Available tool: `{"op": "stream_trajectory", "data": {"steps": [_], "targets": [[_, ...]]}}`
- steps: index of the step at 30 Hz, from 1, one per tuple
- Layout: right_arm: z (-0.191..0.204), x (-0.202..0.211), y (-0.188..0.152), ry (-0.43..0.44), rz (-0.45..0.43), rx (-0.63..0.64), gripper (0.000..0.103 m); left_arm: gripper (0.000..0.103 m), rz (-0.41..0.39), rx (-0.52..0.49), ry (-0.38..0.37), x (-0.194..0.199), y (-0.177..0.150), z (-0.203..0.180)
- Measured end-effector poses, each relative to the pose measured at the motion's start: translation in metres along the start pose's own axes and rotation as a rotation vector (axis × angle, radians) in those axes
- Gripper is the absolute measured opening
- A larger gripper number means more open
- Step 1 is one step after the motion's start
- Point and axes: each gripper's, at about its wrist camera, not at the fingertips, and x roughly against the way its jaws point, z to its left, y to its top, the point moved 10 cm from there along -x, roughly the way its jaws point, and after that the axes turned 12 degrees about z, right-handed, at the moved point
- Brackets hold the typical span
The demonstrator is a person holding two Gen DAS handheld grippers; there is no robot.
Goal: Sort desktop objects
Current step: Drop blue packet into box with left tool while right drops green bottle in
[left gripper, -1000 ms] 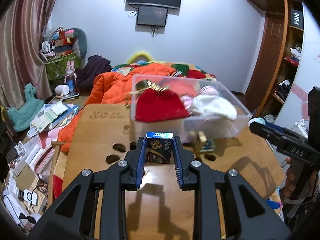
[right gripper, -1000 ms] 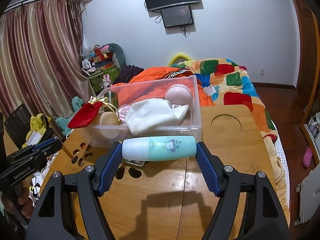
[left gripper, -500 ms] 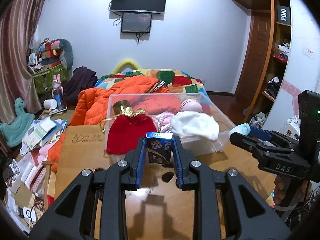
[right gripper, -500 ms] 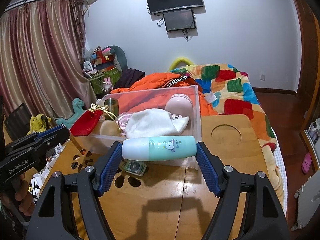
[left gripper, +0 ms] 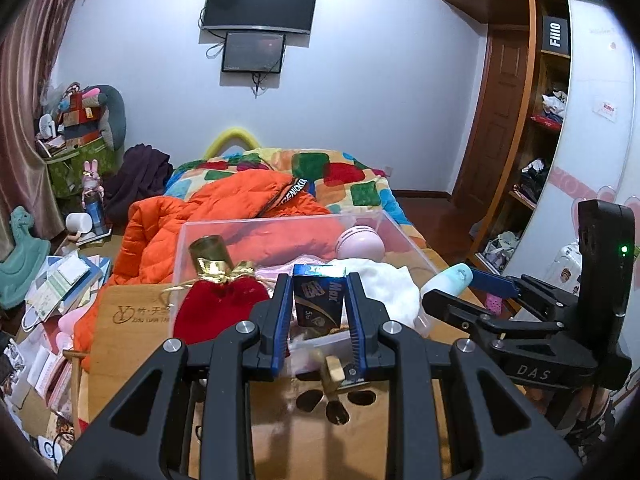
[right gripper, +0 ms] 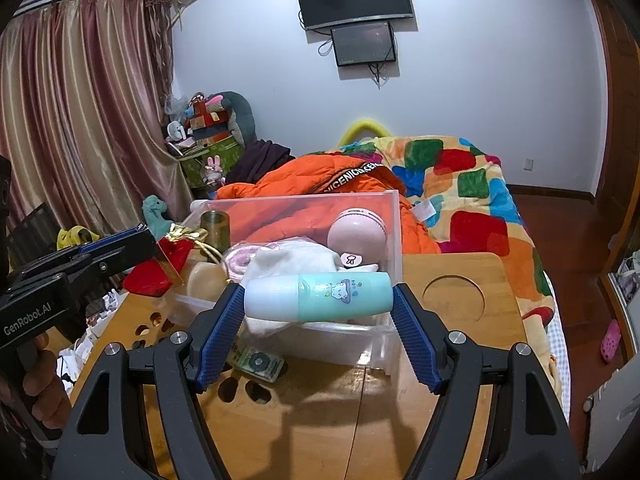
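My left gripper [left gripper: 319, 312] is shut on a small dark blue box [left gripper: 319, 301] marked "Max", held upright over the near edge of the clear plastic bin [left gripper: 400, 229]. Lying sideways between the blue pads of my right gripper [right gripper: 318, 304] is a mint and white bottle [right gripper: 318, 295], and the gripper is shut on its two ends just before the bin [right gripper: 394, 236]. The bin holds a red pouch [left gripper: 218, 308], a gold-capped jar [left gripper: 211, 255], a pink round device [right gripper: 357, 236] and white cloth [right gripper: 288, 260]. The right gripper [left gripper: 476, 286] shows at the right of the left wrist view.
A wooden table [right gripper: 452, 360] with cut-out holes [right gripper: 453, 299] carries the bin. A small green tin [right gripper: 259, 361] and a brass padlock [left gripper: 333, 369] lie on it near the bin. Behind are a bed with an orange jacket [left gripper: 224, 208] and cluttered floor at the left.
Both grippers have risen and moved toward the bin with their loads. The blue box now stands over the bin's near edge; the bottle sits nearer its front wall.
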Motion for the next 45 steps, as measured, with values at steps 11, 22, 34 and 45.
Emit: {"op": "stream_trajectory", "data": {"steps": [11,22,34,45], "targets": [[-0.009,-0.025,0.019,-0.002,0.018,0.008,0.071,0.026,0.057,0.010,-0.006,-0.036,0.000,0.004],[-0.001,-0.061,0.037,-0.008,0.055,0.054,0.071,0.026,0.083,-0.004,0.012,-0.052,0.001,0.008],[-0.001,-0.081,0.036,-0.044,0.077,0.055,0.071,0.029,0.084,0.024,0.000,-0.050,0.007,0.017],[-0.004,-0.062,0.034,-0.021,0.058,0.007,0.073,0.051,0.015,0.037,0.023,-0.018,0.012,0.024]]}}
